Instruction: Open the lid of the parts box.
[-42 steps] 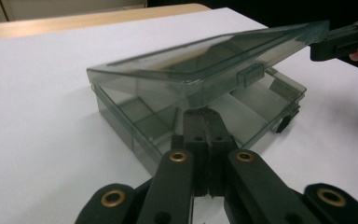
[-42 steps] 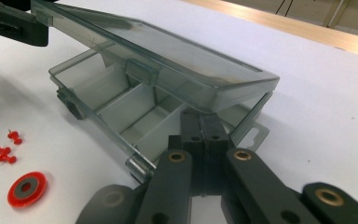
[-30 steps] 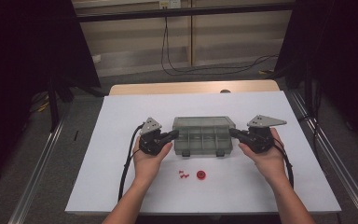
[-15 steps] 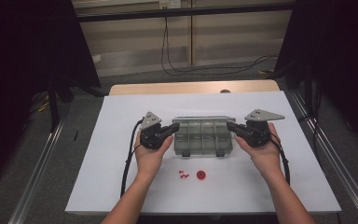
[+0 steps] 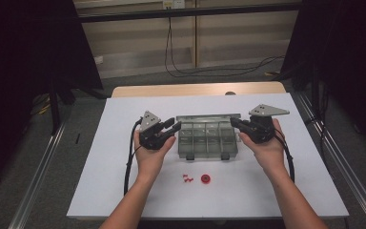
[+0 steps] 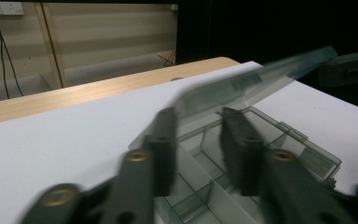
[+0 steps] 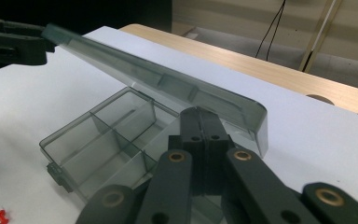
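Organizer box (image 5: 208, 141) lid (image 7: 158, 84) now raised higher between both claws.

- The left gripper (image 6: 200, 154) and its fingers (image 6: 165, 149) were smeared by motion blur.
- The small red bits (image 5: 187, 179) on the counter (image 5: 124, 119) were too tiny to identify.
- The box (image 7: 116, 144) was partly hidden behind the right gripper (image 7: 200, 140).

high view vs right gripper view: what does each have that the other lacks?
High view alone: both hands, the red round piece on the white table, both grippers from outside, left gripper and right gripper. Right gripper view alone: its jaws closed together below the raised lid, seen from the side. Both: the compartment box and red pushpins.
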Available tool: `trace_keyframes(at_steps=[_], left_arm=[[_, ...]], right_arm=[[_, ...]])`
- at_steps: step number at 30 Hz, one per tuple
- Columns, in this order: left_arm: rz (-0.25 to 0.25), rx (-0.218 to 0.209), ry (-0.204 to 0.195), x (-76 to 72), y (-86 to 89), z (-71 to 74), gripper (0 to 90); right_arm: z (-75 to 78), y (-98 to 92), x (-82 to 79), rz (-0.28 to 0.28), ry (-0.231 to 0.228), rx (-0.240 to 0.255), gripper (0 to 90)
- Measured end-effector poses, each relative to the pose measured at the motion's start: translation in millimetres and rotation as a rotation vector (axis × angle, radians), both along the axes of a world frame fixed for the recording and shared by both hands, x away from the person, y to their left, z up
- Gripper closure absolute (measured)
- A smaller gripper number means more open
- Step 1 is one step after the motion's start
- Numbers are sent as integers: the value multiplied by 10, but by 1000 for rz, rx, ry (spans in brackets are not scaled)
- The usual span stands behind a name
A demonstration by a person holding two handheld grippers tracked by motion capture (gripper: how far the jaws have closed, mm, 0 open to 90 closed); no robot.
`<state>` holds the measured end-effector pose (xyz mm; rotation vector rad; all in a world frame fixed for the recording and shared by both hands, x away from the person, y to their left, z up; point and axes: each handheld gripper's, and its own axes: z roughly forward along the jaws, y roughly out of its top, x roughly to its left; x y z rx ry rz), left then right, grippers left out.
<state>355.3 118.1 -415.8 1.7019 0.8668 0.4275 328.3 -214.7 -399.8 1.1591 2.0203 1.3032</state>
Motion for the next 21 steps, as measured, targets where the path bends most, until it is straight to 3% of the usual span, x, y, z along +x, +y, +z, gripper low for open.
trace_keyframes(at_steps=[2,3,4,6,7,9,12,15,18,21], left_arm=[[15,-16,23,35,10,-12,394],[30,-11,25,46,0,-15,212],[28,-9,36,66,-9,-23,212],[18,23,58,111,-44,-46,36],[1,20,59,119,-59,-61,0],[-1,17,49,142,-71,-83,0],[9,20,76,206,-95,-113,0],[65,42,86,259,-104,-143,79],[66,43,93,300,-125,-166,95],[96,63,84,315,-163,-161,212]], right_arm=[[4,6,17,-3,-4,-10,900],[14,14,28,-7,-1,-11,900],[14,14,28,-7,-1,-11,900],[26,8,39,-12,-7,-5,900],[31,0,43,-14,-10,-3,900],[36,-4,54,-23,-9,-1,900],[42,-13,73,-33,-13,5,900],[52,-18,97,-58,-22,16,900],[54,-12,107,-68,-27,16,900],[62,2,128,-76,-33,14,900]])
